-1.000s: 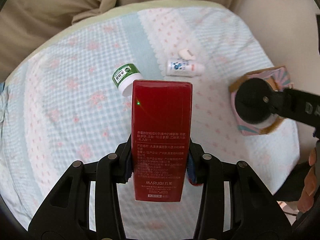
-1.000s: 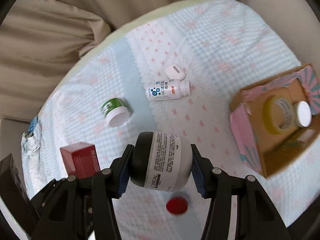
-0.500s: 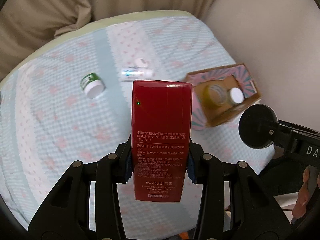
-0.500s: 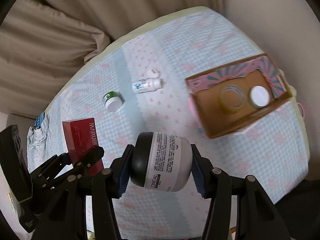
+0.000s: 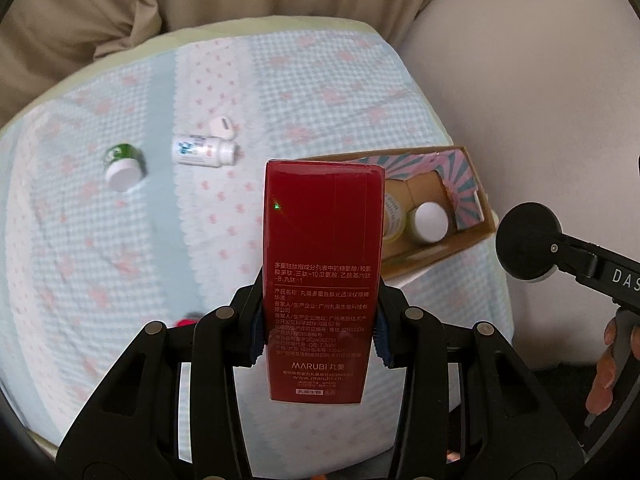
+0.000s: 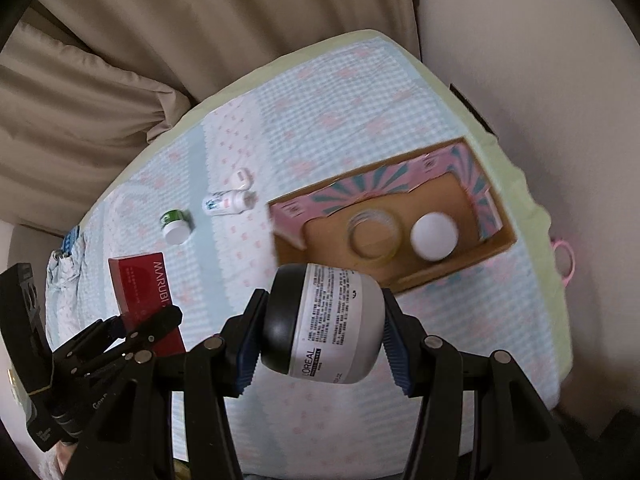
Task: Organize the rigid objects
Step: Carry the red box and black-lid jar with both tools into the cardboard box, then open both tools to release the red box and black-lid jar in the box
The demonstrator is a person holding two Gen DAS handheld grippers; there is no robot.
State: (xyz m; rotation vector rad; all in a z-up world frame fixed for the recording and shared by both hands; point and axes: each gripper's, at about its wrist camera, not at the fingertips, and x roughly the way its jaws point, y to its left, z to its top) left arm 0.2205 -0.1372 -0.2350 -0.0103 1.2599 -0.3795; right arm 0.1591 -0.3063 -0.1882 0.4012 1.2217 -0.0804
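Left gripper (image 5: 318, 338): clenched on a red carton (image 5: 320, 272), which is held upright above the cloth-covered table (image 5: 100, 280).
Right gripper (image 6: 320, 340): clenched on a grey jar (image 6: 332, 328) with a black lid, which is held on its side, near the cardboard box (image 6: 496, 240).
Cardboard box: open at the right side of the table; a white-capped bottle (image 6: 434, 236) and a clear yellowish jar (image 6: 374, 238) are seen inside, side by side.
Far left of table: a green jar (image 5: 122, 162) and a white bottle (image 5: 204, 151) lie on the cloth, with a small white cap (image 5: 221, 126) just beyond the bottle.
Backdrop: beige curtain (image 6: 200, 40).
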